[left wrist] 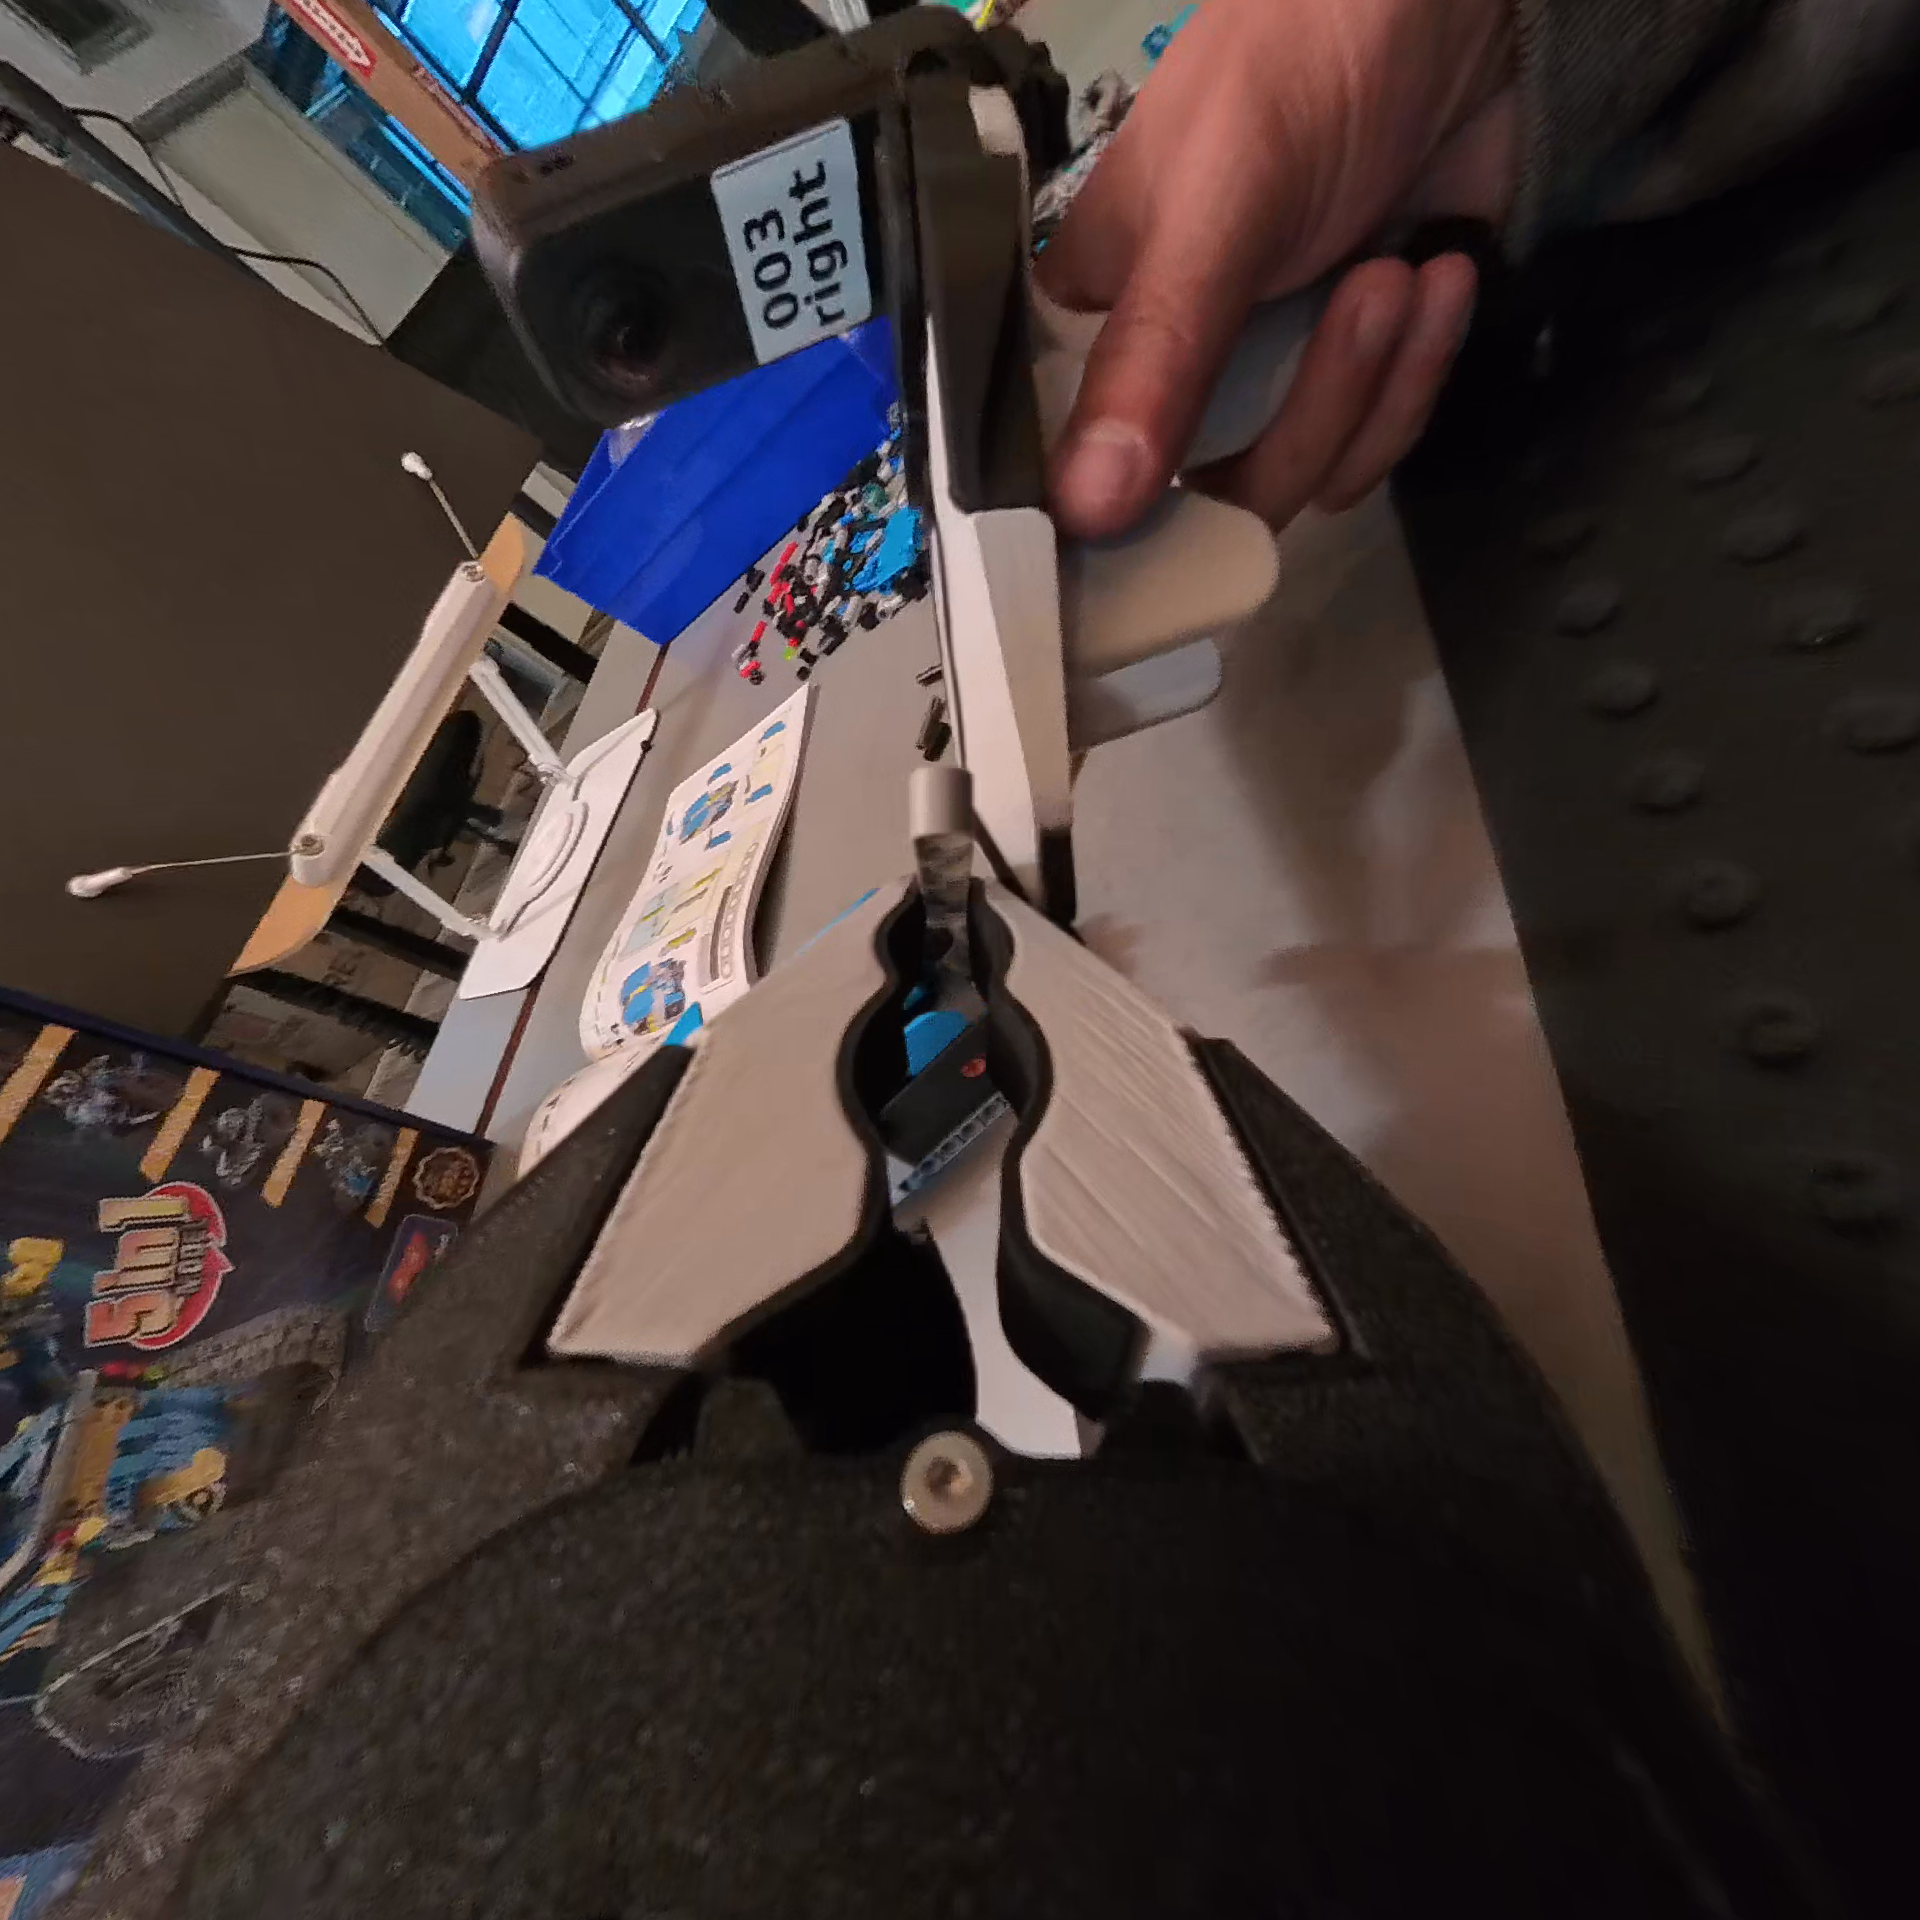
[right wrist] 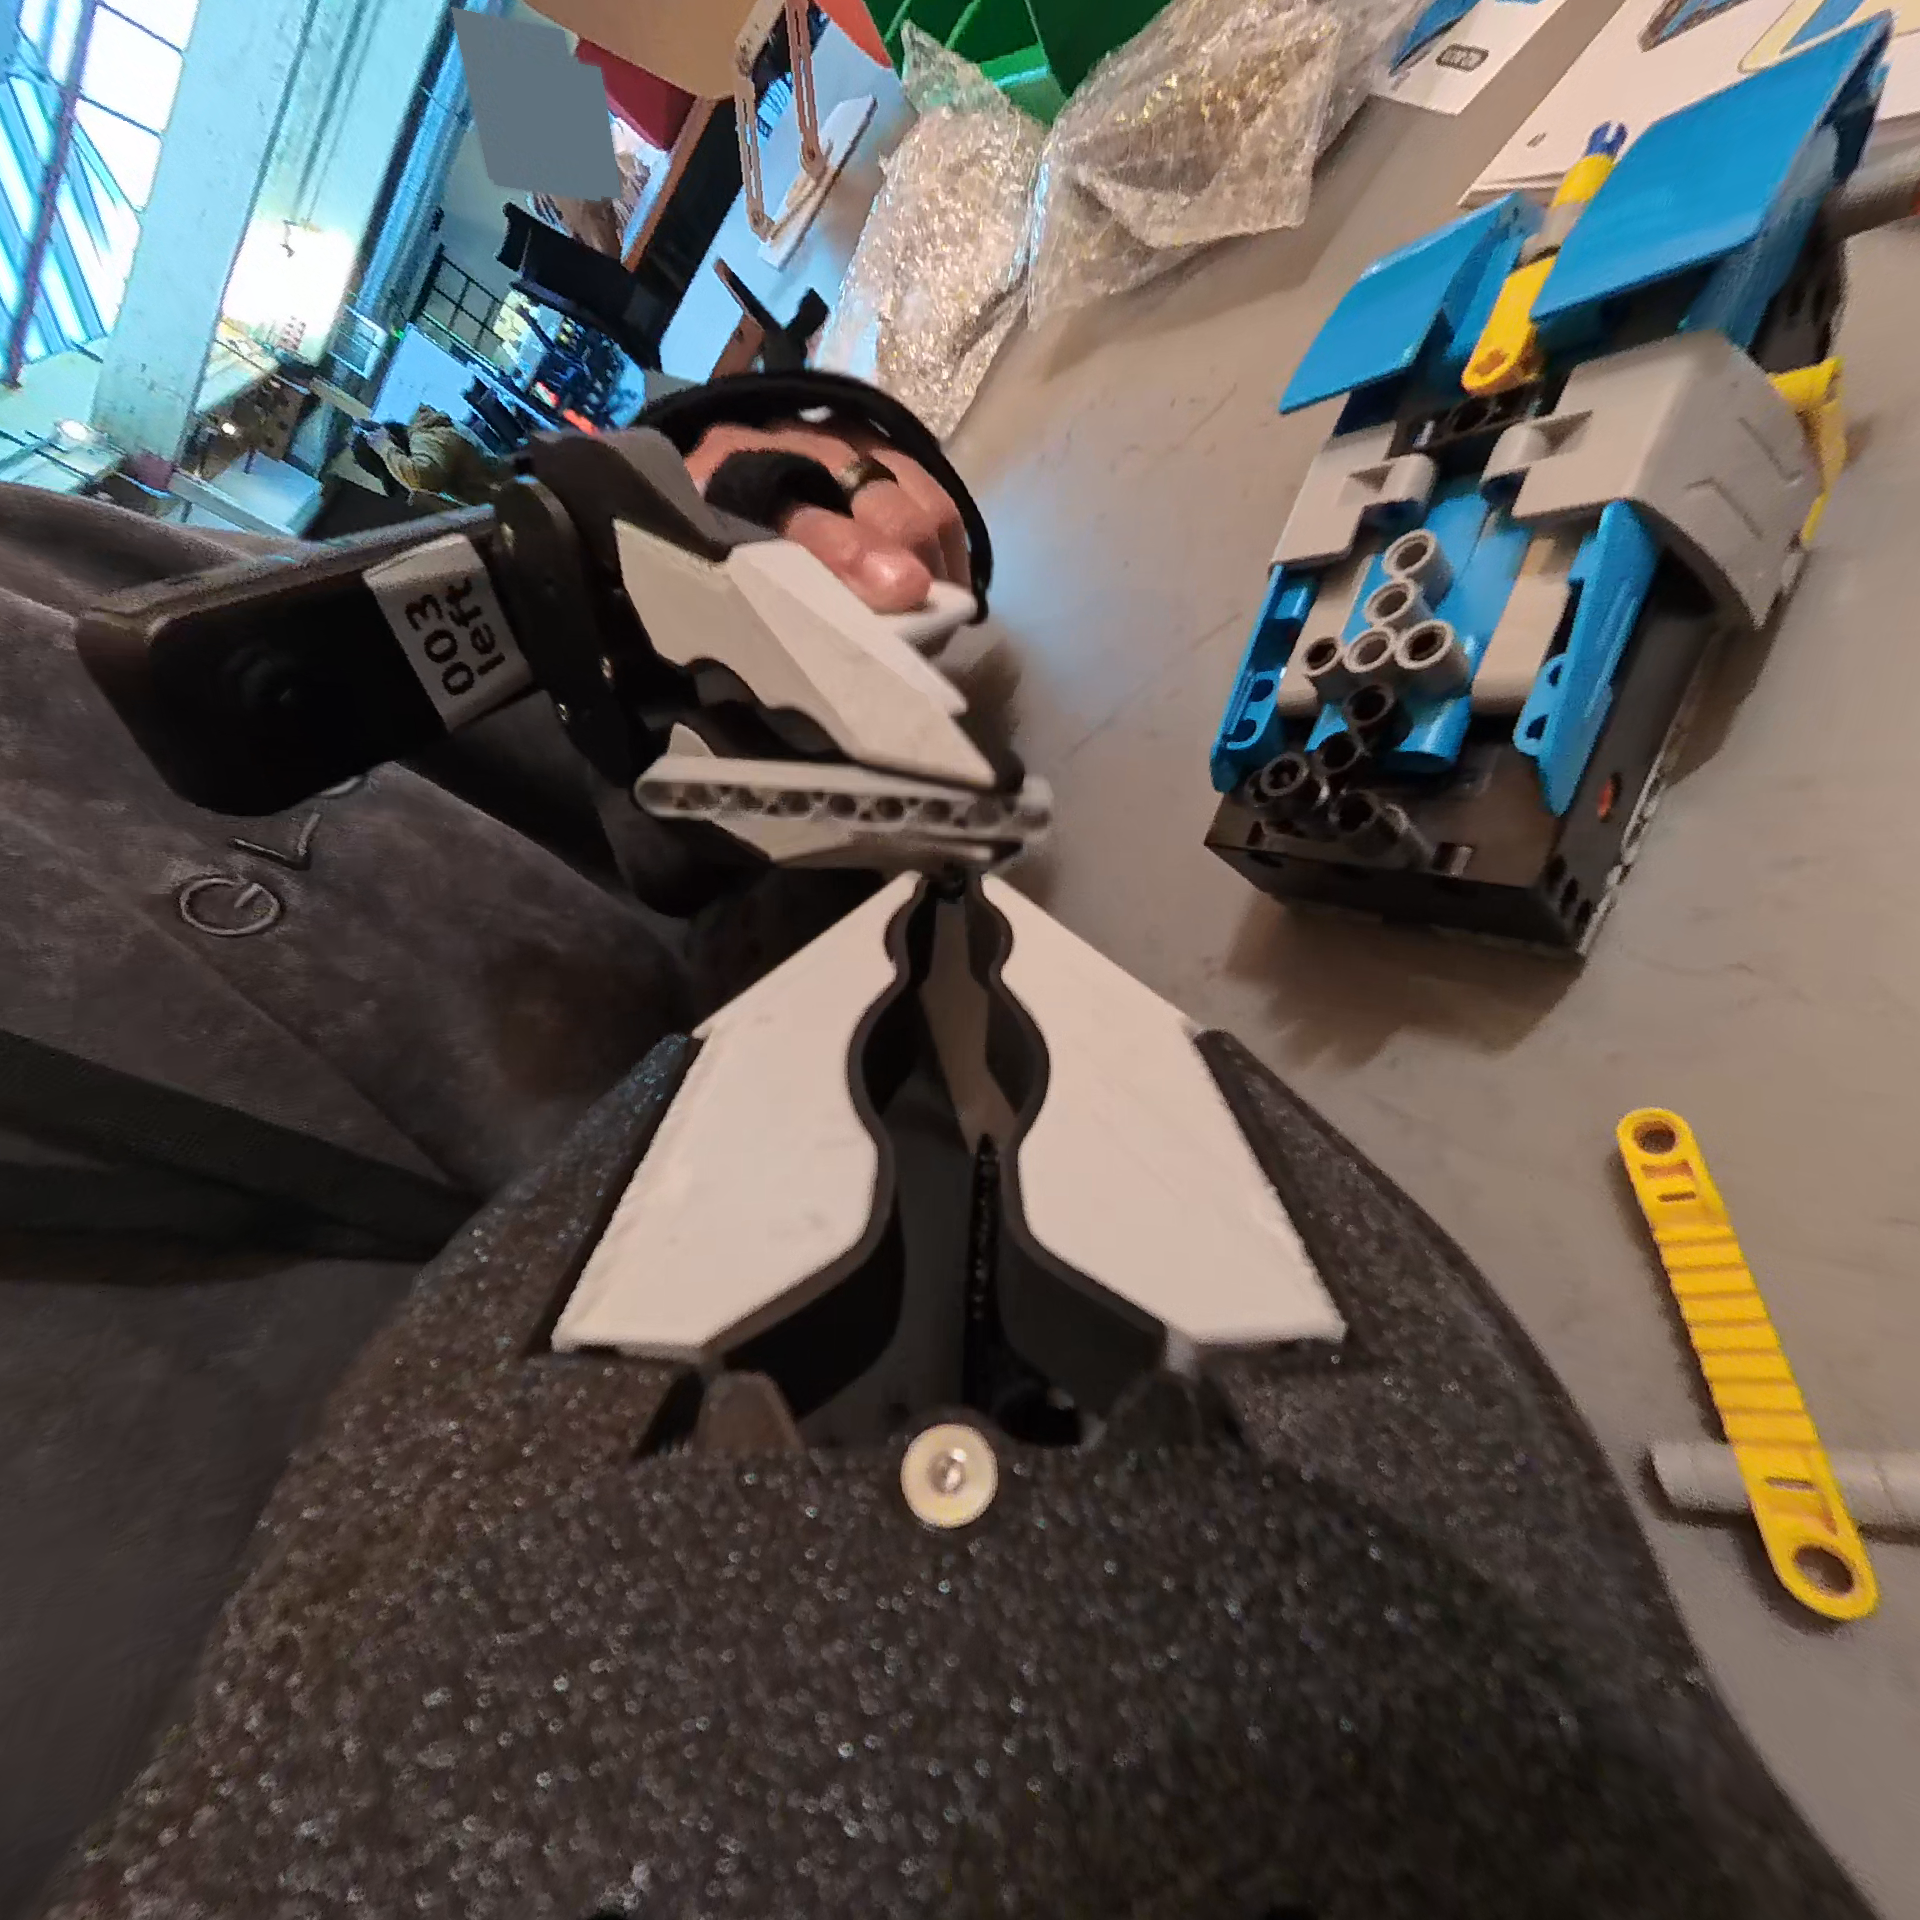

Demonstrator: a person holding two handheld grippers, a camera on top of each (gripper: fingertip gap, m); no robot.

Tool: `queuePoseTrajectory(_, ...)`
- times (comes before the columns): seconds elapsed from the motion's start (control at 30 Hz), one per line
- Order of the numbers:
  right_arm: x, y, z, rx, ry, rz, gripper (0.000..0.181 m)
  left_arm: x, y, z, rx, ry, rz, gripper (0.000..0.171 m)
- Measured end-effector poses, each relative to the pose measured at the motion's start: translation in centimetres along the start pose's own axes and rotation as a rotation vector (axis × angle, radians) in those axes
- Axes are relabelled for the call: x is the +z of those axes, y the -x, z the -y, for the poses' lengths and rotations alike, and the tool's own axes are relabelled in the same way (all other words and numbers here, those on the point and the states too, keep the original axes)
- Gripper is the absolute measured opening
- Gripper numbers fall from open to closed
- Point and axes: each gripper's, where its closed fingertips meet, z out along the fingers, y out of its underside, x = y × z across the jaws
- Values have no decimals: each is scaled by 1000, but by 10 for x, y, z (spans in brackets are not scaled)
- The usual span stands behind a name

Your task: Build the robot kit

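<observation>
My left gripper [left wrist: 940, 904] is shut on a light grey holed beam [left wrist: 982, 1309] that runs lengthwise between its fingers, with a rounded end [left wrist: 940, 800] sticking out past the tips. In the right wrist view the left gripper [right wrist: 1003, 790] holds this beam [right wrist: 842, 805] level above the table. My right gripper [right wrist: 951, 883] is shut, and a tiny black piece [right wrist: 953, 881] shows at its tips against the beam's underside. In the left wrist view the right gripper [left wrist: 1049, 873] comes down from above beside the beam's end.
A blue, grey and black brick-built car [right wrist: 1507, 644] lies on the grey table [right wrist: 1195, 987]. A yellow beam [right wrist: 1745, 1361] lies across a grey axle [right wrist: 1683, 1475]. An open instruction booklet [left wrist: 707, 862], a blue bin [left wrist: 727, 499], a pile of loose pieces [left wrist: 842, 561] and a printed box [left wrist: 156, 1299] lie farther off. My two grippers' fingertips are within a few centimetres of each other.
</observation>
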Motion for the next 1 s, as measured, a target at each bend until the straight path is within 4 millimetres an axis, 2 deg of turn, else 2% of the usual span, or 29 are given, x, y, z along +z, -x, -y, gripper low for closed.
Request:
queuePoseTrajectory(0.2,-1,1,5,27,-38,24,5,-1,4,2,-11,-4,28,6)
queuePoseTrajectory(0.3,-2,7,10,76,-84,102,5,-4,9,7,-43,-30,49,6)
queuePoseTrajectory(0.47,-8,22,17,88,-138,228,5,-10,15,20,-288,-136,-16,6)
queuePoseTrajectory(0.57,-10,29,22,12,-181,239,4,-13,19,26,-493,-213,-96,7)
queuePoseTrajectory(0.77,-12,32,26,-202,-197,118,4,-18,23,30,-677,-297,-205,7)
queuePoseTrajectory(0.9,-36,32,49,-482,-314,-74,4,-24,29,36,-859,-398,-317,7)
queuePoseTrajectory(1.0,-42,34,55,-497,-363,-68,4,-28,32,40,-903,-444,-347,7)
